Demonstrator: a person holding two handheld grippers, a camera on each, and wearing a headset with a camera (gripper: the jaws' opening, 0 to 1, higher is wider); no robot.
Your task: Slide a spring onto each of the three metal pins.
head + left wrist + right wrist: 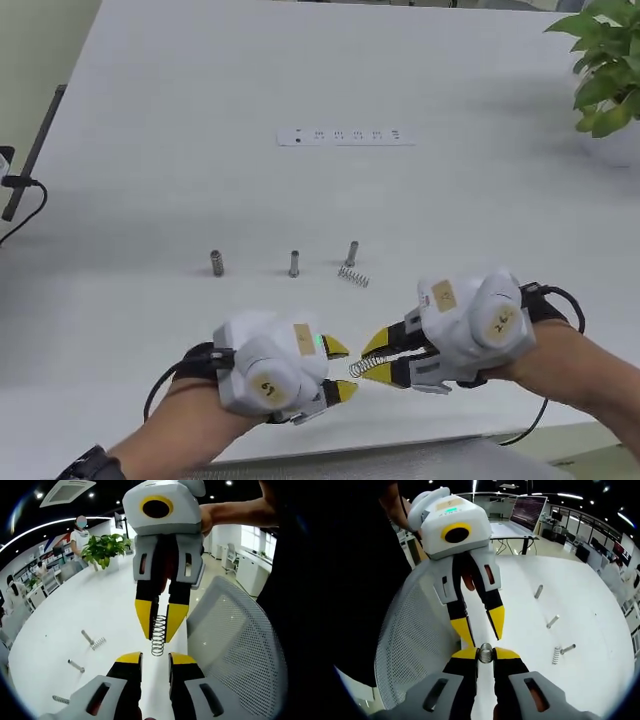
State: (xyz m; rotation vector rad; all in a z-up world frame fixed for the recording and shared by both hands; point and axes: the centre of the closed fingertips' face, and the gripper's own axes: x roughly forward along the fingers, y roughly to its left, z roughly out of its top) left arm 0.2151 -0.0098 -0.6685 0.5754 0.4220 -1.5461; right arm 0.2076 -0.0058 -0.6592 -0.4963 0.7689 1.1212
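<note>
The right claw (382, 358) pinches a spring (366, 364), facing the parted left claw (340, 370). Beyond both claws stand three pins (294, 263), with a loose spring (353, 276) touching the pin nearest the right claw. Farther off, a power strip (346, 137) lies on the desk (150, 180).

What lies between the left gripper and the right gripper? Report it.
A spring, held by the right gripper, its free end pointing at the open left gripper; the head view shows it.

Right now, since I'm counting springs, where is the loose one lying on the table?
In the head view the loose spring lies beside the rightmost pin's foot, beyond the right gripper, which holds a second spring.
</note>
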